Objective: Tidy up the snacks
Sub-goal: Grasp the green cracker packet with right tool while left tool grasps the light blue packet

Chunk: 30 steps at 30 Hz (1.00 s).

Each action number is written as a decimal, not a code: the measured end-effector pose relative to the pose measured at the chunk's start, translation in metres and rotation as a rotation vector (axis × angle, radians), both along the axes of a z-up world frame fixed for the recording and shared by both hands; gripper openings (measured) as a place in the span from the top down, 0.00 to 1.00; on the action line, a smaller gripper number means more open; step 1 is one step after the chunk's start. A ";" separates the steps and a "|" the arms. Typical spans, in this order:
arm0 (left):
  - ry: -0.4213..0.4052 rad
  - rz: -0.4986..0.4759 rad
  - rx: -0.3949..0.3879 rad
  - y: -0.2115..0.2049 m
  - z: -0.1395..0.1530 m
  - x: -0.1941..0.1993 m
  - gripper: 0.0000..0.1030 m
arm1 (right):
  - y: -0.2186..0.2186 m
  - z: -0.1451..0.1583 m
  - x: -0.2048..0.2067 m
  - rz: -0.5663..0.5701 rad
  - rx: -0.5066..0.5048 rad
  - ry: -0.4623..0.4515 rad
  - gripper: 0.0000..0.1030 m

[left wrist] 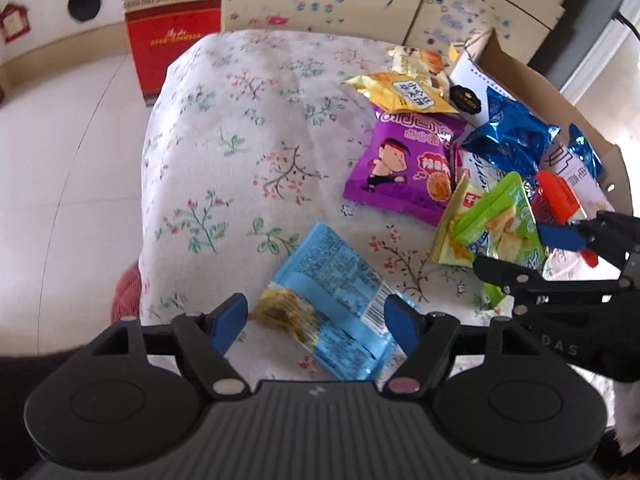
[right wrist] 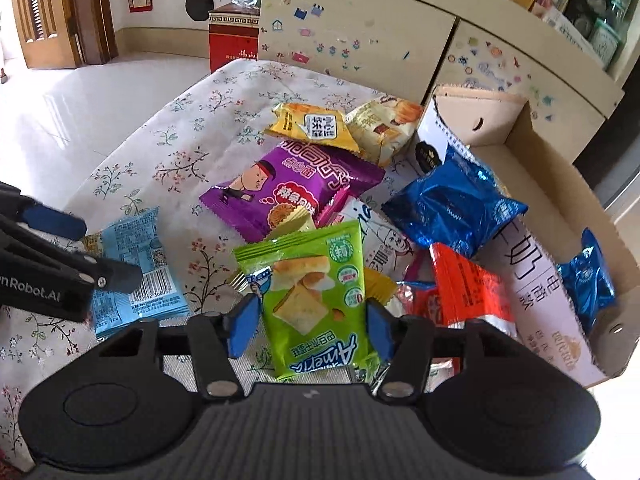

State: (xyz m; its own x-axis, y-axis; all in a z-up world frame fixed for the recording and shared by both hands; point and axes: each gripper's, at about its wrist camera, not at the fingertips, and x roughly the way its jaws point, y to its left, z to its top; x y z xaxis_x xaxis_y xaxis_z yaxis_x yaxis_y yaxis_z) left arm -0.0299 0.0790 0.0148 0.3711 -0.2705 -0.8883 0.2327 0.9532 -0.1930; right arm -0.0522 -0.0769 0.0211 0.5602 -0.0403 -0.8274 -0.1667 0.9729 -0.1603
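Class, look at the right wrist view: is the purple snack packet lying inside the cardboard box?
No. The purple snack packet lies on the floral cloth, outside the cardboard box at the right.

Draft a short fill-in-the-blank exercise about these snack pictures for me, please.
1. The packet with the cartoon boy is ___ in colour.
2. The green packet sits between the tongs held in the person's ___ hand.
3. The light blue packet lies on a cloth with a ___ pattern.

Missing words: purple; right; floral.
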 end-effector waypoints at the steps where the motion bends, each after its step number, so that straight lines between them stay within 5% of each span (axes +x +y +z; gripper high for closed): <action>1: 0.010 0.015 -0.004 -0.001 0.000 -0.001 0.25 | -0.001 0.001 0.000 -0.006 0.007 -0.004 0.43; 9: 0.020 0.068 0.001 -0.016 0.002 -0.004 0.17 | -0.027 0.015 0.006 -0.106 0.195 -0.001 0.57; 16: 0.036 0.163 0.030 -0.024 -0.006 0.010 0.17 | -0.032 0.013 0.008 -0.124 0.232 0.010 0.59; 23: -0.015 0.096 0.170 -0.047 -0.015 0.003 0.12 | -0.034 0.013 0.010 -0.122 0.256 0.027 0.57; 30: -0.041 0.003 0.168 -0.039 -0.015 -0.007 0.18 | -0.039 0.011 0.003 -0.128 0.284 0.054 0.52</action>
